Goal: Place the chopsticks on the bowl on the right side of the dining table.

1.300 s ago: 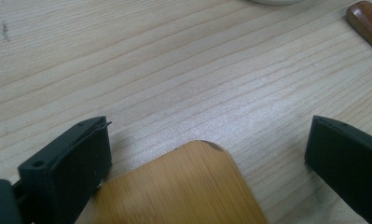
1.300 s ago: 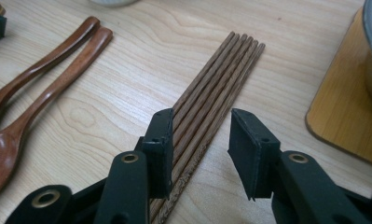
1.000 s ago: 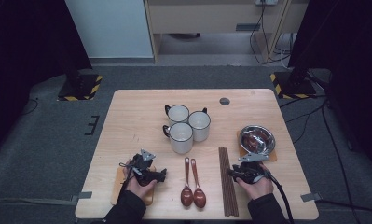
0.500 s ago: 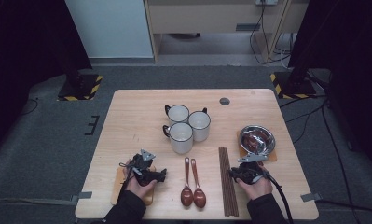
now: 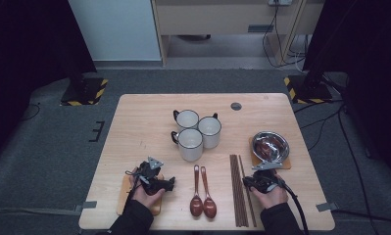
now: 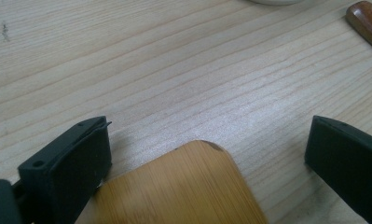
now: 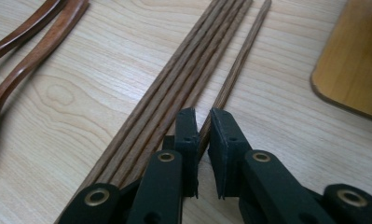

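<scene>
**Right fingers closed on a single chopstick**

Closing has just been carried out by the fingers of the right gripper (image 7: 202, 135), and little else is seen to have shifted since the earlier high view: both hands are kept at the near edge of the tabletop (image 5: 144, 122). One loose chopstick (image 7: 235, 74) is now pinched between those fingers, near its close end; it lies just beside the bundle of chopsticks (image 7: 183, 79), slightly splayed from it. Two wooden spoons (image 5: 202, 188) are seen to the left of the bundle, and a metal bowl (image 5: 270, 145) on a wooden coaster (image 7: 356, 60) to the right. The left gripper (image 6: 207, 154) is held with its fingers spread wide on either side of a corner of a bamboo board (image 6: 188, 186), which is not pressed by them. Three white mugs (image 5: 195, 132) are grouped mid-tabletop.
</scene>
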Demonstrator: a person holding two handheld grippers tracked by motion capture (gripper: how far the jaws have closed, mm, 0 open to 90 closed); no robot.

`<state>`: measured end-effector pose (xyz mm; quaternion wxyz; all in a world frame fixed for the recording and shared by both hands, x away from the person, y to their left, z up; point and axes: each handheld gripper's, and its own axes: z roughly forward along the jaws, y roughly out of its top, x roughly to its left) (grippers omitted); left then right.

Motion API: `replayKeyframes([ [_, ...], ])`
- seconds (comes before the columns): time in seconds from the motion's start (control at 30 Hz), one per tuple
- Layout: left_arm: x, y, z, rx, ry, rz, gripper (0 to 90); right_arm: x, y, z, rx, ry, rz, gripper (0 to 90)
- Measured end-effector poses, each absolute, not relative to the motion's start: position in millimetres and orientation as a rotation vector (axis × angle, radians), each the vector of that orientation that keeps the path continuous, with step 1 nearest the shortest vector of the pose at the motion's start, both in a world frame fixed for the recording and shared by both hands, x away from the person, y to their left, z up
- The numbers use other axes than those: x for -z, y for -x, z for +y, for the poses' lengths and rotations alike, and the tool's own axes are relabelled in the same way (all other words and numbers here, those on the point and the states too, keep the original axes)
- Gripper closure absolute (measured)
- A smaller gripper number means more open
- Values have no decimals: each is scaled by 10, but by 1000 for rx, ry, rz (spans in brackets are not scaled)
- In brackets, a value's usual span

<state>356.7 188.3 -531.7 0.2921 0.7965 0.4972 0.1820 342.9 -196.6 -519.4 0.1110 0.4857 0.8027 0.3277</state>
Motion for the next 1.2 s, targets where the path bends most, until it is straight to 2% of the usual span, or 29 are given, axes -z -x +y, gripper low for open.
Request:
replayKeyframes([
  [0.43,5317,-3566,1883,-485,-2122,1325,0,5164,-3414,-2044,-911,-1441,2335,847],
  [1.2,5317,-3566,1883,-485,-2123,1325,0,5180,-3234,-2082,-929,-1453,2330,830],
])
